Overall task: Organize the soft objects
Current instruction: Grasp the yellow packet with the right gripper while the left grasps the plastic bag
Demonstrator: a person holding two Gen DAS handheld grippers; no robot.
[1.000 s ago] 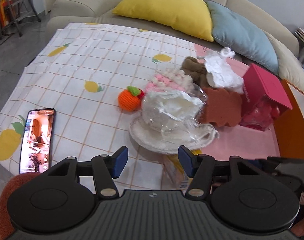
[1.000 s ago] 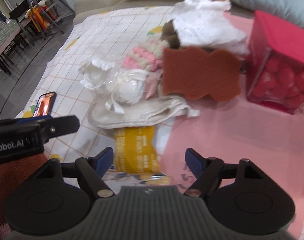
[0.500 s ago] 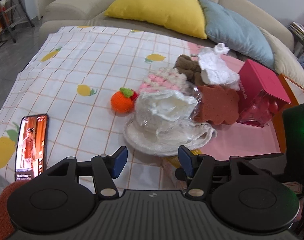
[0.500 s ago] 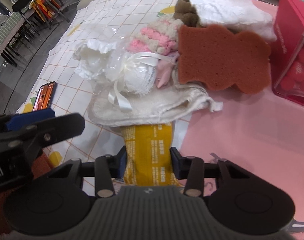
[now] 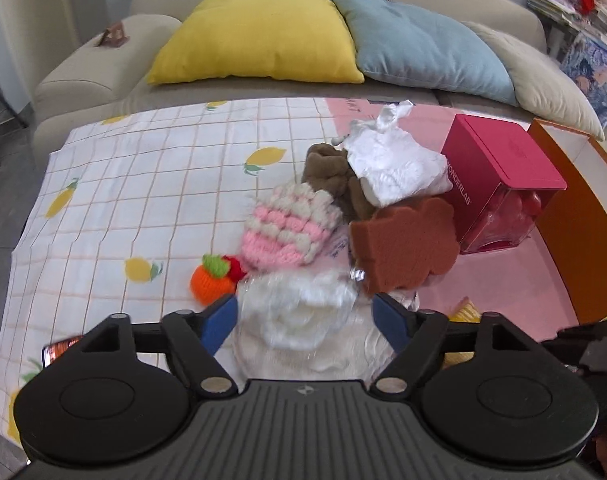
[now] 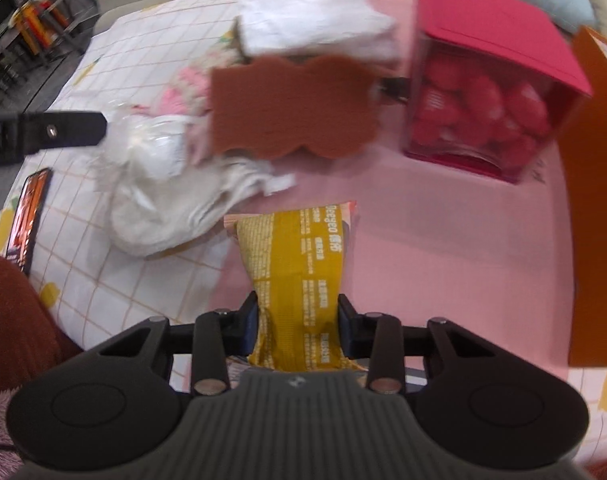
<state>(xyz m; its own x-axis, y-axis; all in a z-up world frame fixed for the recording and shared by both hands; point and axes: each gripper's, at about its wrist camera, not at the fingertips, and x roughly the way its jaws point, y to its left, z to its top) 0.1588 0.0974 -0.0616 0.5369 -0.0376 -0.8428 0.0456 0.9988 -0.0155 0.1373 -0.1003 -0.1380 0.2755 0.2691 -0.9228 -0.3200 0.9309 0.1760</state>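
Observation:
My left gripper [image 5: 305, 312] hangs low over a white plastic-wrapped bundle [image 5: 299, 336] lying on a cream drawstring bag [image 5: 263, 356]. Its jaws are opening wide, the bundle lies between them, and the pads do not touch it. My right gripper [image 6: 298, 320] is closing on a yellow packet [image 6: 299, 252], both pads pressing its sides. Behind lie a brown sponge [image 5: 403, 248], a pink-and-cream knitted piece [image 5: 287, 228], an orange knitted fruit [image 5: 209, 280], a brown plush [image 5: 327, 176] and a white cloth [image 5: 395, 168].
A red box [image 5: 499, 176] with a clear front stands at the right, an orange board [image 5: 575, 220] beyond it. A phone [image 6: 27, 220] lies at the cloth's near left edge. A yellow pillow [image 5: 255, 36] and a blue pillow [image 5: 423, 44] rest on the sofa behind.
The right gripper shut on the yellow packet and drew it out from under the cream bag. The left gripper moved forward over the white bundle and spread its jaws wider.

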